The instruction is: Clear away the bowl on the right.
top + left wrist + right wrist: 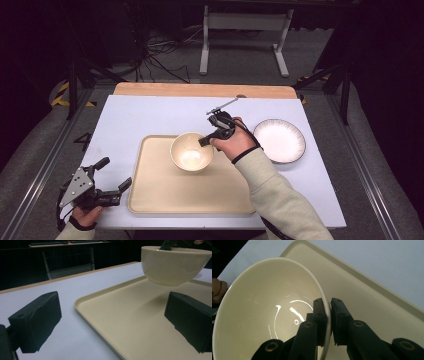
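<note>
Right gripper view: the right gripper (329,322) pinches the rim of a cream bowl (269,312), one jaw inside, one outside, lifted just above the tray (165,195). Beside the tray's near left corner, the left gripper (114,176) waits released. Such a thin rim grip could let the bowl tilt or slip onto the tray.

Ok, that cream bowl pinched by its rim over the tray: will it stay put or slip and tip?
The bowl looks rigid and glossy, probably glazed, so the right tool, clamped on one thin wall, could slip. Held at one side, it seems to hang tilted above the tray and may swing. It is likely breakable if dropped.
</note>
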Demonstrator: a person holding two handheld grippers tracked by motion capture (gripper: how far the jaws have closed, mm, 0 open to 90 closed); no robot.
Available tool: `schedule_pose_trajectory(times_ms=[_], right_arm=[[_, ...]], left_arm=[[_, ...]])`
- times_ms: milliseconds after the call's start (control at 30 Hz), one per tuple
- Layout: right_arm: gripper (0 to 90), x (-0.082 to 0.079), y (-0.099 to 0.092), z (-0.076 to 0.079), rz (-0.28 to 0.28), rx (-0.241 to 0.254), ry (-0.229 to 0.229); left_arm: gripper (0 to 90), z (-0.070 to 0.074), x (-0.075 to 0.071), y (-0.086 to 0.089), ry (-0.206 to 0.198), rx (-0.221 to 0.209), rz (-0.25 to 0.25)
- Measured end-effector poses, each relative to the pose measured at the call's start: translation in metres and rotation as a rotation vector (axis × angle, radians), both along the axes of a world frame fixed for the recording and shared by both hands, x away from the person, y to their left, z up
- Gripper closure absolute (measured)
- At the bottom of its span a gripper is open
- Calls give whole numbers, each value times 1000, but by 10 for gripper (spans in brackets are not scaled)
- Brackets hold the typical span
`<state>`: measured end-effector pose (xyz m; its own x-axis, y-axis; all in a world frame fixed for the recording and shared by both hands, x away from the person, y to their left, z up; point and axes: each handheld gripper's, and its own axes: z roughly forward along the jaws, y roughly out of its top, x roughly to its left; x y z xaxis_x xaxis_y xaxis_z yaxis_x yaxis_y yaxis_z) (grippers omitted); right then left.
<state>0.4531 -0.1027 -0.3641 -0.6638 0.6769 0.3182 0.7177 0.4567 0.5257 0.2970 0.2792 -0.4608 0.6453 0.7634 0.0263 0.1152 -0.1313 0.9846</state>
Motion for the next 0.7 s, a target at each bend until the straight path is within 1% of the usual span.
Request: schedule_pose_trajectory(times_ms=[33, 67, 300, 433, 700], right_arm=[[827, 0, 0, -4, -2, -2, 4], [827, 0, 0, -4, -2, -2, 4], [825, 0, 1, -17, -2, -11, 11], [824, 0, 2, -23, 0, -12, 18], [822, 1, 0, -33, -14, -28, 33]], left_arm=[[15, 0, 0, 0, 1, -2, 1], [15, 0, 0, 0, 1, -2, 0], [15, 0, 0, 0, 0, -1, 2], [15, 0, 0, 0, 0, -1, 1], [15, 0, 0, 0, 1, -2, 0]])
